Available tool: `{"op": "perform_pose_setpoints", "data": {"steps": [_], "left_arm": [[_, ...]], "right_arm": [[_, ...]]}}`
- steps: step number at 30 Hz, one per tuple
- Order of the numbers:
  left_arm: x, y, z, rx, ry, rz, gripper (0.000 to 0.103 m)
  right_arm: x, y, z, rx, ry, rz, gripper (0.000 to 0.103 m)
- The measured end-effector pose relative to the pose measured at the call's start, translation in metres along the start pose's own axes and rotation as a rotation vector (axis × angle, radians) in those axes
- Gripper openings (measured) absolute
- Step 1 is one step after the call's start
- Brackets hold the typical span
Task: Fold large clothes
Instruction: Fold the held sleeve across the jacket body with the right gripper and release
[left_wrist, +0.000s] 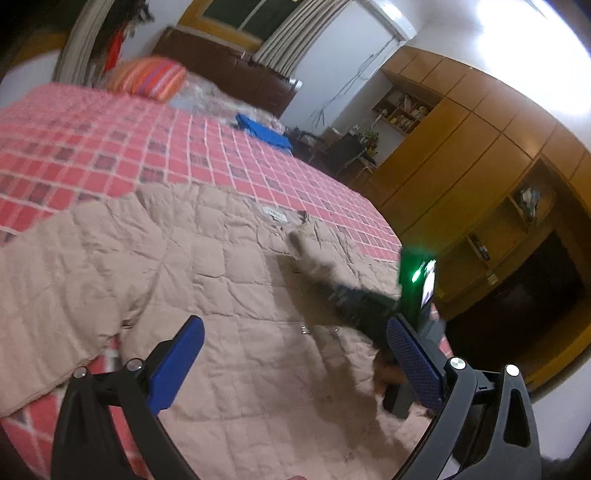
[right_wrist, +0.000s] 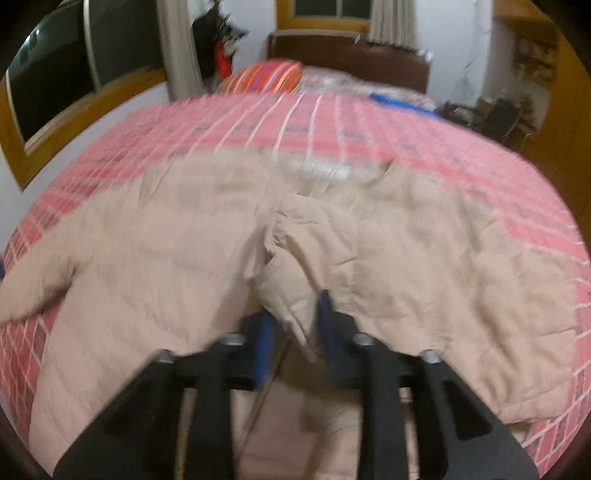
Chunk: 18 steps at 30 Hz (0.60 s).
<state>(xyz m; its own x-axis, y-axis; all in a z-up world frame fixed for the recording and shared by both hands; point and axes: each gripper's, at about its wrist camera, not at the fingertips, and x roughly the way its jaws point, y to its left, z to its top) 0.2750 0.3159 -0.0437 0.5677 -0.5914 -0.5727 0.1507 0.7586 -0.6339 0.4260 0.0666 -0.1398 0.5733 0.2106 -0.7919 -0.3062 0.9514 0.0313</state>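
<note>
Right gripper pinching the jacket's front edge, left one hovering free

Nearest me, the right gripper (right_wrist: 293, 328) has its blue pads closed on a fold of the beige quilted jacket (left_wrist: 221, 280), seemingly a front flap, lifted just off the body; the left gripper (left_wrist: 295, 365) hangs above the near hem with its fingers spread wide and nothing between them; the jacket lies flat on the red checked bedspread (left_wrist: 92, 147), its long axis running away from both grippers, hem close and collar label (left_wrist: 275, 214) at the far end, one sleeve (right_wrist: 33, 288) thrown out to the left; so I'd judge the right hand nearer its work; beyond sit a blue cloth (left_wrist: 264, 133), a striped pillow (left_wrist: 147, 78) and the dark headboard (left_wrist: 221, 62).
</note>
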Motion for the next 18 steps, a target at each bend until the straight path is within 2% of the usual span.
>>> {"op": "perform_pose_setpoints", "data": {"steps": [1,4,9,13,15,18], "left_arm": [[0.011,0.005,0.006,-0.036,0.023,-0.034,0.099],[0.047,0.018,0.017,-0.135,0.091,-0.098,0.099],[0.123,0.013,0.021,-0.193,0.232,-0.155,0.099],[0.180,0.007,0.018,-0.230,0.318,-0.159,0.099],[0.202,0.006,0.017,-0.246,0.360,-0.133,0.099],[0.214,0.004,0.021,-0.246,0.366,-0.081,0.096]], "right_arm": [[-0.002,0.002,-0.005,-0.004,0.005,0.008,0.058],[-0.028,0.002,-0.023,-0.007,-0.054,-0.013,0.073],[-0.078,-0.027,-0.063,0.090,-0.094,0.037,0.078],[-0.110,-0.044,-0.094,0.179,-0.105,0.079,0.080],[-0.121,-0.052,-0.107,0.226,-0.121,0.094,0.080],[-0.133,-0.054,-0.117,0.269,-0.148,0.113,0.081]]}}
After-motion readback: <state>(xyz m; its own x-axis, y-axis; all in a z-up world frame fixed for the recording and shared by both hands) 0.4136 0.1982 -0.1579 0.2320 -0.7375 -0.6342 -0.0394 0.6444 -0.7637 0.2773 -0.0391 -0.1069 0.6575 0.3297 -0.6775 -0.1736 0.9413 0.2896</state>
